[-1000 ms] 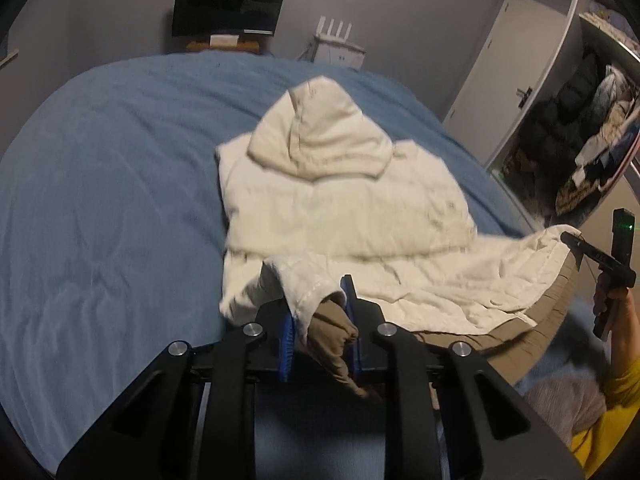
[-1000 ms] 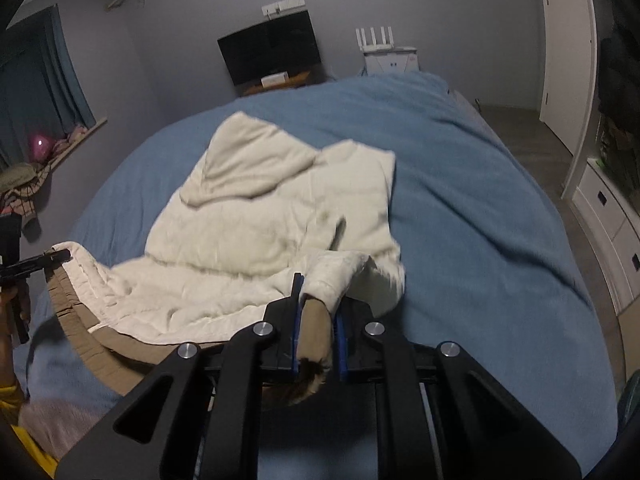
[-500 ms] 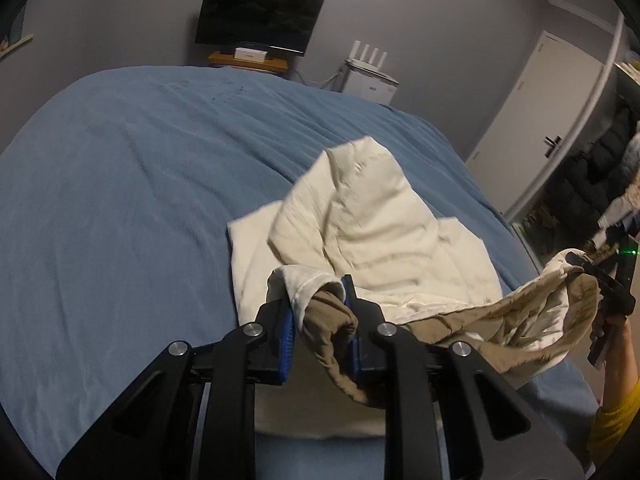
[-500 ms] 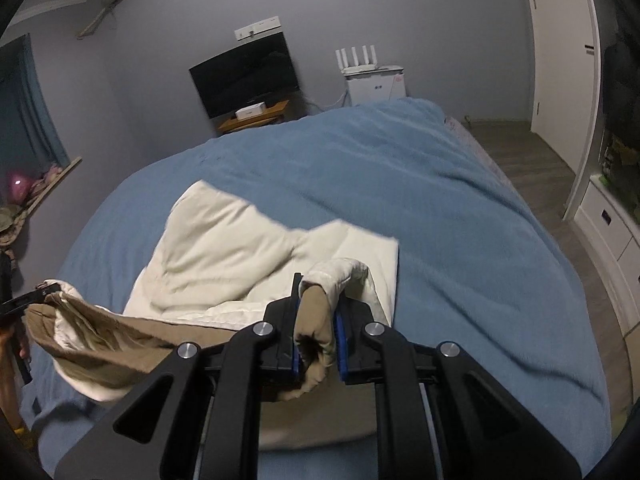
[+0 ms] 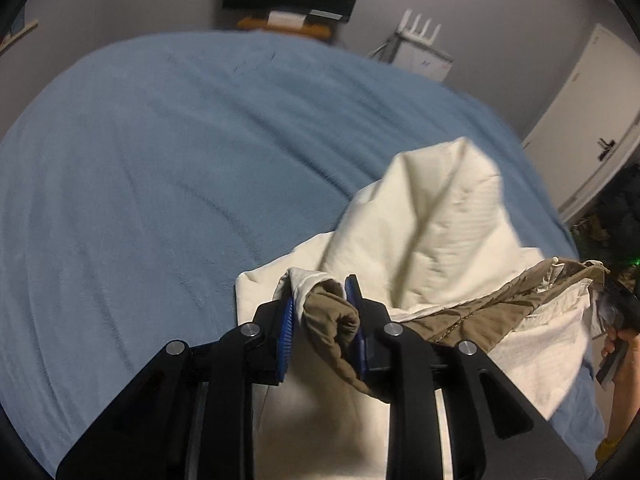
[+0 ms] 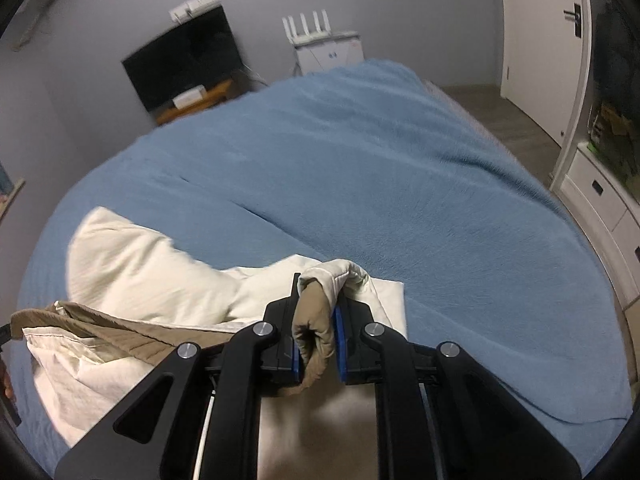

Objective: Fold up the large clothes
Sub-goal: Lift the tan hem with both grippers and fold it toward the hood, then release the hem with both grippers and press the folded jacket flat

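Observation:
A large cream hooded jacket (image 5: 436,216) with a tan lining lies bunched on the blue bed (image 5: 160,184). My left gripper (image 5: 322,312) is shut on one corner of its hem, tan lining showing between the blue pads. My right gripper (image 6: 316,320) is shut on the other hem corner. The hem (image 5: 492,312) stretches between them, lifted off the bed. The jacket also shows in the right wrist view (image 6: 132,264), its hood end resting on the bed (image 6: 400,184).
A TV (image 6: 184,64) on a wooden stand and a white router (image 6: 320,40) stand by the far wall. A white door (image 6: 540,48) and drawers (image 6: 596,200) are at the right. An open wardrobe (image 5: 616,216) is beside the bed.
Both grippers have lifted the hem and carried it forward over the jacket. The flat-spread jacket is now bunched up, with the hood and body folding under the raised hem.

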Available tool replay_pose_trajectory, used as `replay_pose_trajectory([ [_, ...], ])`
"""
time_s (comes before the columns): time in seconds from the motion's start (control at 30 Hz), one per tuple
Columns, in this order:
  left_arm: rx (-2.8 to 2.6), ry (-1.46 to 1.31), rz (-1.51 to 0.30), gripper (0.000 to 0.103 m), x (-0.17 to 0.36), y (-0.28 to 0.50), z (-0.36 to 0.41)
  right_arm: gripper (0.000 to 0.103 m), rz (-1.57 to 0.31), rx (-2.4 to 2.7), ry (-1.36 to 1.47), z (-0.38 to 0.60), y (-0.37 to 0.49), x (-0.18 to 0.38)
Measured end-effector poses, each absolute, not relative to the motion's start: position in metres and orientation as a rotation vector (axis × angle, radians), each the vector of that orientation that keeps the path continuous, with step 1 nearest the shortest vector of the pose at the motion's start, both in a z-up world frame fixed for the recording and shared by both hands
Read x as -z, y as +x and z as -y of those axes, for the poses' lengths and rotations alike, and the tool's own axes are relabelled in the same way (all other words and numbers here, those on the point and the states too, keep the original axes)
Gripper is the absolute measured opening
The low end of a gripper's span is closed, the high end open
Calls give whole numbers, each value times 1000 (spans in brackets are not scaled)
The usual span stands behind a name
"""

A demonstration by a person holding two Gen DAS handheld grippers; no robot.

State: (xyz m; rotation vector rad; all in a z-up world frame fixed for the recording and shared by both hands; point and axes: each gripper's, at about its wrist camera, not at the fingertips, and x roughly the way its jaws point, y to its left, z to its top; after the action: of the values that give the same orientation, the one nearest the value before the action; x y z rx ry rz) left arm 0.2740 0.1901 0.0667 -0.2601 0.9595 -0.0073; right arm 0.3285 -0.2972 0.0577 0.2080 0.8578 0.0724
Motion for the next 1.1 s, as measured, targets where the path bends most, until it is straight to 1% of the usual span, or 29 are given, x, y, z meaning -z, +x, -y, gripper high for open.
replay_pose_trajectory([
  [0.2,-67,-242,-943,26,-50,295,-201,11,-916,-29,206,289,353,-19],
  [0.33,-48,-229,-956,26,-44,297,-200,11,-940,-23,211,289,358,-6],
  [0.37,-47,-219,-955,26,-43,296,-200,13,-955,-34,224,291,358,-3],
  [0.4,-43,-218,-949,30,-43,295,-200,14,-963,-41,232,293,356,-3],
  [0.43,-42,-221,-936,45,-45,292,-202,16,-964,-48,239,293,356,-4],
  [0.47,-48,-219,-926,58,-46,291,-203,20,-963,-54,245,294,354,-5],
  [0.5,-62,-221,-906,81,-49,287,-204,24,-964,-70,257,296,350,-8],
  [0.53,-72,-231,-867,88,-56,279,-206,37,-956,-89,274,299,344,-12],
  [0.57,-69,-238,-847,88,-59,278,-205,58,-942,-95,280,299,339,-18],
  [0.63,-51,-263,-815,88,-68,264,-204,71,-877,-109,264,302,316,-36],
  [0.77,-16,-238,-799,90,-77,232,-189,75,-827,-172,158,296,264,-57],
  [0.83,10,-177,-784,95,-79,205,-170,76,-816,-206,106,291,236,-58],
  [0.97,78,-80,-785,96,-67,160,-129,78,-806,-280,-5,275,174,-49],
  [1.1,131,6,-811,96,-41,125,-91,78,-825,-336,-53,262,138,-29],
])
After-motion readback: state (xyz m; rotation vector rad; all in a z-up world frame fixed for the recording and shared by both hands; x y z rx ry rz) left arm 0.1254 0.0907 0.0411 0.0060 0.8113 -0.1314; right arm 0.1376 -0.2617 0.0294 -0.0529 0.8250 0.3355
